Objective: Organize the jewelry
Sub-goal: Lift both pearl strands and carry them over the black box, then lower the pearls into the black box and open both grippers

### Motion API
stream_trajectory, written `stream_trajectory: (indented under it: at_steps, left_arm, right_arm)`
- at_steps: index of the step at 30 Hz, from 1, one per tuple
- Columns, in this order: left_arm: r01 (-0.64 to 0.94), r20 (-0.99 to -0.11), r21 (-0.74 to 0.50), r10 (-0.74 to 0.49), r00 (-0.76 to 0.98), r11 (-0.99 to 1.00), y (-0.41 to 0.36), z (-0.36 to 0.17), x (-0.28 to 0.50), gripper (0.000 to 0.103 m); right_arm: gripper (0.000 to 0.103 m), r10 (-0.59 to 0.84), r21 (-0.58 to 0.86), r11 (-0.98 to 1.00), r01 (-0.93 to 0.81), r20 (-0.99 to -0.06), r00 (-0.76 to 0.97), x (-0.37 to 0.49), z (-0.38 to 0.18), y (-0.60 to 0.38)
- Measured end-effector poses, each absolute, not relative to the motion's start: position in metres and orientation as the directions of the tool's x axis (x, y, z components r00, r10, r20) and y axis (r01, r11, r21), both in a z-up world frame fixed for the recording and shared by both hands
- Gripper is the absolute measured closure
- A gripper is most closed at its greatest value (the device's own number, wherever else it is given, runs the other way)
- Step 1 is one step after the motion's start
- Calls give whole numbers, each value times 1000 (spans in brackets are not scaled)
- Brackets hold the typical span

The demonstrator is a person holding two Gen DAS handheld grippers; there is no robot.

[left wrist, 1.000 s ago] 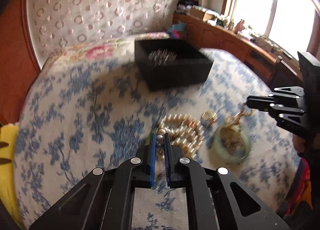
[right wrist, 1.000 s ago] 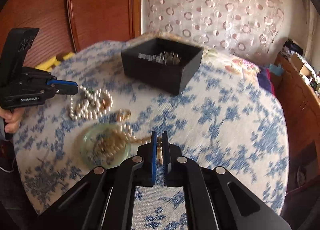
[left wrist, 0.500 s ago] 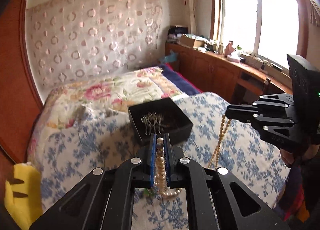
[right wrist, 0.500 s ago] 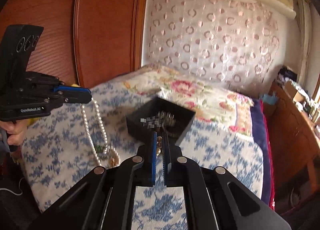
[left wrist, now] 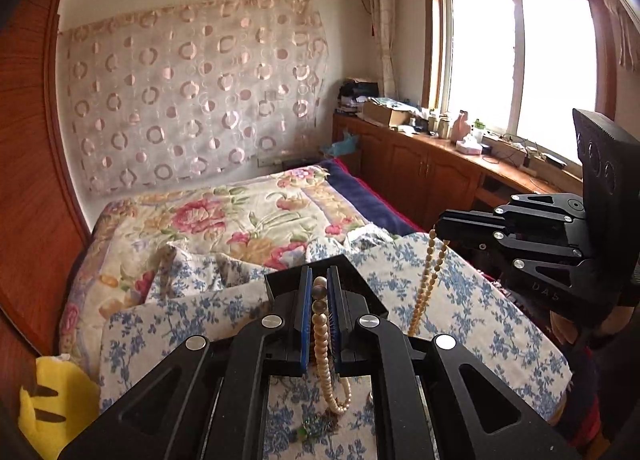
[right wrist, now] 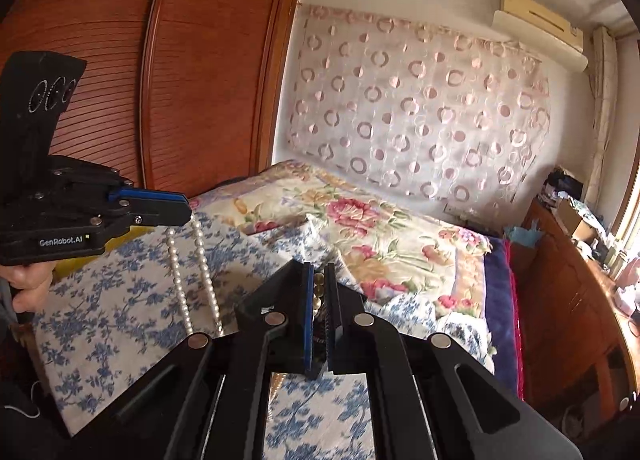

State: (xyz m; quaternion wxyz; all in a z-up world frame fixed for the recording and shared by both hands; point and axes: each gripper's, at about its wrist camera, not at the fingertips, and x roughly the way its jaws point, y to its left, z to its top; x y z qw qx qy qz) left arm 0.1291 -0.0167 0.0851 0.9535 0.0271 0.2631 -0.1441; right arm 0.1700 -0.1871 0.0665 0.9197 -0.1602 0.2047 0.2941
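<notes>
My left gripper point(left wrist: 319, 280) is shut on a white pearl necklace point(left wrist: 322, 344), which hangs from it above the blue-flowered cloth; it also shows in the right wrist view point(right wrist: 200, 260) under the left gripper point(right wrist: 186, 208). My right gripper point(right wrist: 319, 274) is shut on a gold bead necklace point(right wrist: 318, 292), which hangs as a thin strand in the left wrist view point(left wrist: 426, 284) below the right gripper point(left wrist: 438, 226). The black jewelry box point(left wrist: 280, 280) is mostly hidden behind my left fingers.
A blue-flowered cloth point(left wrist: 460, 300) covers the work surface, with a floral bedspread point(left wrist: 240, 220) behind it. A wooden wardrobe point(right wrist: 200, 80) stands at the left and a wooden cabinet point(left wrist: 420, 168) runs under the window. A yellow object point(left wrist: 52, 408) lies at the lower left.
Both grippers have risen well above the cloth, each lifting its necklace off the surface so the strands now hang free. The box has dropped low in both views.
</notes>
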Motion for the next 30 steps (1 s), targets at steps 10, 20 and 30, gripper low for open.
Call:
stream_trajectory:
  at_steps: [10,20,30]
  left_arm:
    - [267,-475,-26,-246,844,963,-13,111,146,96]
    - [258,-440,-10,-236,867,966,-18,137,159,96]
    - [247,-425,-8,-227,876,969,-24,141,175,96]
  right_arm:
    - [97,453,-195,797,-572,-432,780,198,96,-179]
    - [97,428,-203,813,-545,-427,797,232,113,-166]
    - [97,420,-147,806,-573,-539,730,251,60,-162]
